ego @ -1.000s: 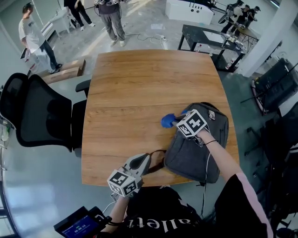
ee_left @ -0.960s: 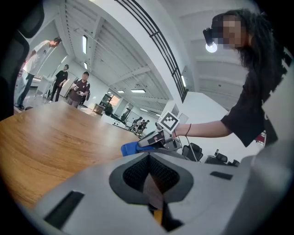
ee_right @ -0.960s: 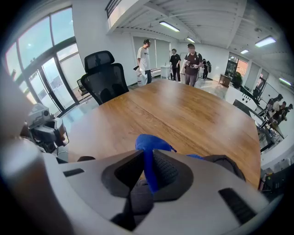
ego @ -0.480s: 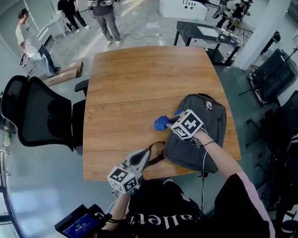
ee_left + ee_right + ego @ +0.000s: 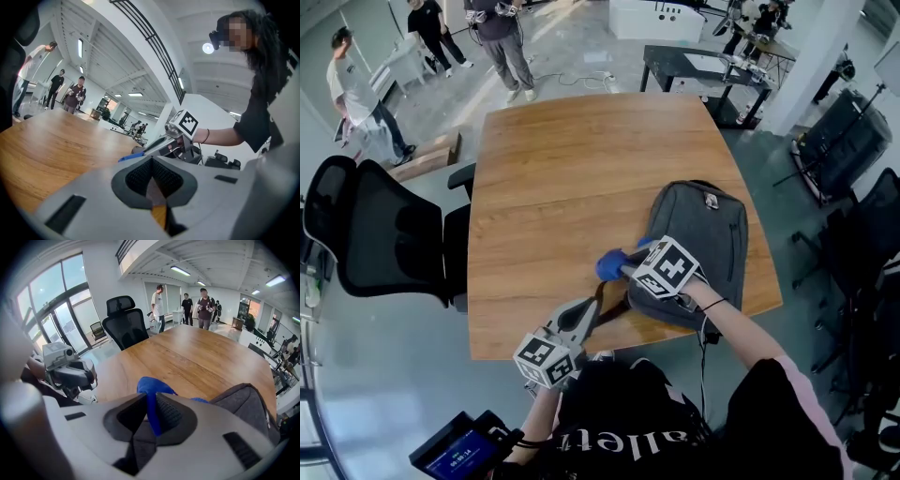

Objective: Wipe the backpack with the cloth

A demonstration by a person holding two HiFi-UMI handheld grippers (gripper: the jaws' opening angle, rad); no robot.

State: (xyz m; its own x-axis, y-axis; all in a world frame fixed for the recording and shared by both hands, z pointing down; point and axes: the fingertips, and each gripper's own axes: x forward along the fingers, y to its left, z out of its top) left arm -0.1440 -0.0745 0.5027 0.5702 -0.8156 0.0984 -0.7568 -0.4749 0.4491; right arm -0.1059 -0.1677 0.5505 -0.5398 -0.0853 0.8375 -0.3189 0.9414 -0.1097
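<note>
A grey backpack (image 5: 710, 228) lies flat on the wooden table (image 5: 553, 159), near its right front edge. My right gripper (image 5: 628, 269) is shut on a blue cloth (image 5: 610, 265) at the backpack's near left edge. In the right gripper view the blue cloth (image 5: 151, 388) sticks out between the pads, with the backpack (image 5: 243, 404) to the right. My left gripper (image 5: 587, 316) is at the table's front edge, shut on the backpack's black strap (image 5: 614, 302). In the left gripper view the pads meet, and the right gripper (image 5: 165, 144) and the blue cloth (image 5: 131, 157) are just ahead.
A black office chair (image 5: 375, 234) stands by the table's left side. Several people (image 5: 502, 42) stand beyond the far end, near a black bench (image 5: 703, 70). Dark equipment (image 5: 844, 141) sits on the right. A small screen (image 5: 455, 457) hangs near my body.
My right gripper has drawn the blue cloth along the backpack's left side toward me, from near its upper part to its near corner. The left gripper stays on the strap.
</note>
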